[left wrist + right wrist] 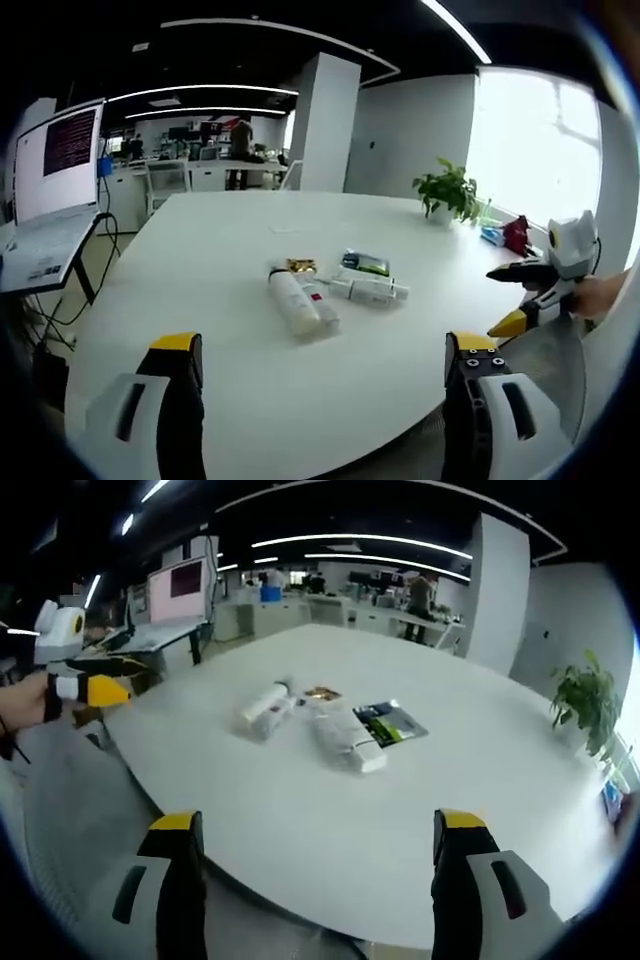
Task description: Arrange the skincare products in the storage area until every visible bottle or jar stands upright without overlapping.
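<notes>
Several skincare products lie on their sides in a loose cluster on the white table (200, 250). Two white bottles (303, 302) lie side by side, with a gold-capped jar (300, 266) behind them. To the right lie white tubes (368, 290) and a green-and-black packet (365, 262). In the right gripper view the white bottle (265, 708), tubes (342, 740) and packet (392, 723) show from the other side. My left gripper (323, 345) is open and empty at the table's near edge, short of the cluster. My right gripper (318, 823) is open too, and seen from the left (497, 300) it hovers off the table's right edge.
A laptop (55, 160) sits on a stand left of the table. A potted plant (448, 190) and a red item (515, 235) stand at the far right edge. A hand (25, 700) holds the left gripper (130, 677). Desks and a person (240, 140) are far behind.
</notes>
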`<control>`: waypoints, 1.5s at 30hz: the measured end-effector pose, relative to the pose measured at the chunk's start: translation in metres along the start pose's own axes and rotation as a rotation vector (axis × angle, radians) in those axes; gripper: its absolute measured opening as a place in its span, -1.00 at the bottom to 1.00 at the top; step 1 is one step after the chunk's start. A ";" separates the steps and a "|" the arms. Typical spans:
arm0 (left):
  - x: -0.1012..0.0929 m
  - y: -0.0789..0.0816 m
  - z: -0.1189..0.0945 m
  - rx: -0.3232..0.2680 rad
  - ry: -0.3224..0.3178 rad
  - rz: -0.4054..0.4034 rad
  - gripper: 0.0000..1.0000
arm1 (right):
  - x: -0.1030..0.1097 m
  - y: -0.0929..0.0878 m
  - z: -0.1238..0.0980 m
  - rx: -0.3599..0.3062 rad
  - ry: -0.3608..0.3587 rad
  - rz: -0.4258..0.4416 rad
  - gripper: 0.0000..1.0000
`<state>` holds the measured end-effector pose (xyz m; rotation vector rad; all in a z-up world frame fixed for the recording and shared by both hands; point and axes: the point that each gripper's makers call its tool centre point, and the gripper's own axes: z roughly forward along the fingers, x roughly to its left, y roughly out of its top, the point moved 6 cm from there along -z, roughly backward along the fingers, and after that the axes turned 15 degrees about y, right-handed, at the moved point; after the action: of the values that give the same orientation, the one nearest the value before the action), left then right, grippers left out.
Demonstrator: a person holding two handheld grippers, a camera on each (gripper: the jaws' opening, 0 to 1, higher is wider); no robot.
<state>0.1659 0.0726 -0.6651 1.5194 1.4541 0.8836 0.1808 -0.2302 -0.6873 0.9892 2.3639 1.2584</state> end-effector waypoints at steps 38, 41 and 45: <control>0.006 -0.002 0.001 0.014 0.007 -0.027 0.80 | -0.066 0.042 0.036 0.133 0.034 -0.044 0.60; 0.005 -0.001 0.001 0.009 0.007 -0.023 0.81 | -0.075 0.047 0.042 0.133 0.031 -0.048 0.58; 0.006 -0.001 0.001 0.008 0.011 -0.032 0.81 | -0.082 0.053 0.049 0.151 0.038 -0.053 0.56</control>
<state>0.1670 0.0789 -0.6664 1.4953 1.4869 0.8694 0.2898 -0.2358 -0.6779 0.9468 2.5280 1.1031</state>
